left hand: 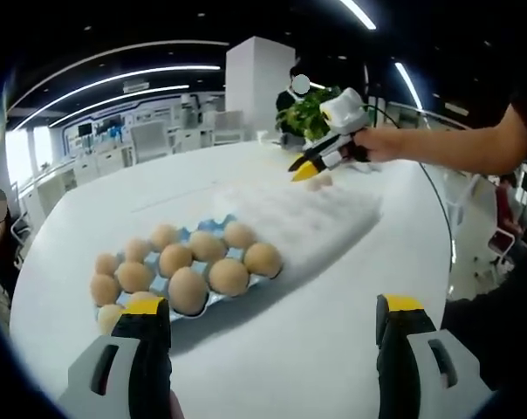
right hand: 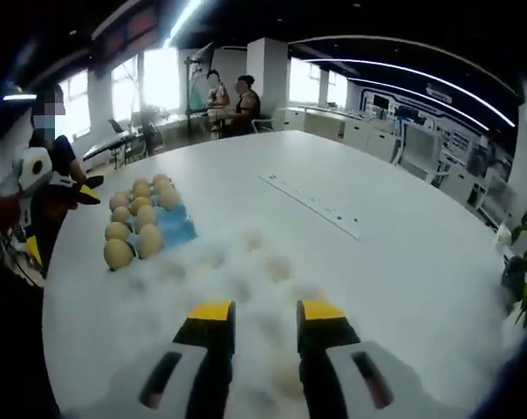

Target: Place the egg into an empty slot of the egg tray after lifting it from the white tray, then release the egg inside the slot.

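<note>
The left gripper's point(left hand: 272, 327) fingers point(left hand: 146, 336) stand spread wide apart with nothing between them, hovering over the white bench point(left hand: 333, 349) just short of the blue egg tray point(left hand: 213, 229). That tray sits near the bench's close edge and is crowded with brown eggs point(left hand: 188, 288). Just beyond it, touching or nearly so, lies the white tray point(left hand: 307, 218), pale and blurred. At its far end the right gripper point(left hand: 309, 168), held in a person's hand point(left hand: 381, 144), dips its yellow-tipped fingers toward an egg point(left hand: 320, 182) lying on that tray; I cannot tell whether they grip it. A green plant point(left hand: 309, 112) stands behind.

In the right gripper view, the right gripper's point(right hand: 265, 319) fingers point(right hand: 209, 327) are parted by a narrow gap and hang over the white tray point(right hand: 246, 271), whose surface looks hazy, with a few pale eggs point(right hand: 279, 267) faintly showing in its hollows. Nothing is clearly held between them. Further off to the left, the egg tray point(right hand: 172, 229) carries its brown eggs, and the left gripper point(right hand: 76, 192) hovers beside it. People sit at the far edge of the bench point(right hand: 377, 183).
</note>
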Demonstrator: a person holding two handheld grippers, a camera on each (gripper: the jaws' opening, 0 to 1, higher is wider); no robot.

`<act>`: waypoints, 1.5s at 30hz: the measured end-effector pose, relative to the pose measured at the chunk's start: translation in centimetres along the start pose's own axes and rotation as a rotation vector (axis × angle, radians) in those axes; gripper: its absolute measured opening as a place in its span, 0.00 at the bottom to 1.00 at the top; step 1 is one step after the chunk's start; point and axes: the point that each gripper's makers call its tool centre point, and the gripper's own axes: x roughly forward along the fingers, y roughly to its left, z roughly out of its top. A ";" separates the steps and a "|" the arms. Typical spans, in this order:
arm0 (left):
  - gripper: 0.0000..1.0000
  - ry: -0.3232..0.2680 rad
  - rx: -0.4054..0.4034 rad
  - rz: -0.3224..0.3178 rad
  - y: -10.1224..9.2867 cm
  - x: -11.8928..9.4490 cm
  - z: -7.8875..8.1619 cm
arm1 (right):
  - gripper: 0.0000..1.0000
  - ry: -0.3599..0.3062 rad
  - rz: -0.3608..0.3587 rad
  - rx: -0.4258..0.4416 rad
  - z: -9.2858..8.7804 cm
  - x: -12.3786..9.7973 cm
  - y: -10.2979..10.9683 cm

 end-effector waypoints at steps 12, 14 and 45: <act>1.00 0.000 -0.015 0.004 -0.3 -0.1 -0.6 | 0.29 0.041 -0.010 0.007 -1.7 -1.5 -1.0; 1.00 -0.003 -0.020 0.003 -0.4 -0.1 -0.6 | 0.29 0.053 -0.012 -0.001 -2.1 -1.6 -1.1; 1.00 0.002 -0.037 0.002 -0.3 0.2 -1.1 | 0.27 0.246 -0.015 0.044 -5.6 -1.1 -2.6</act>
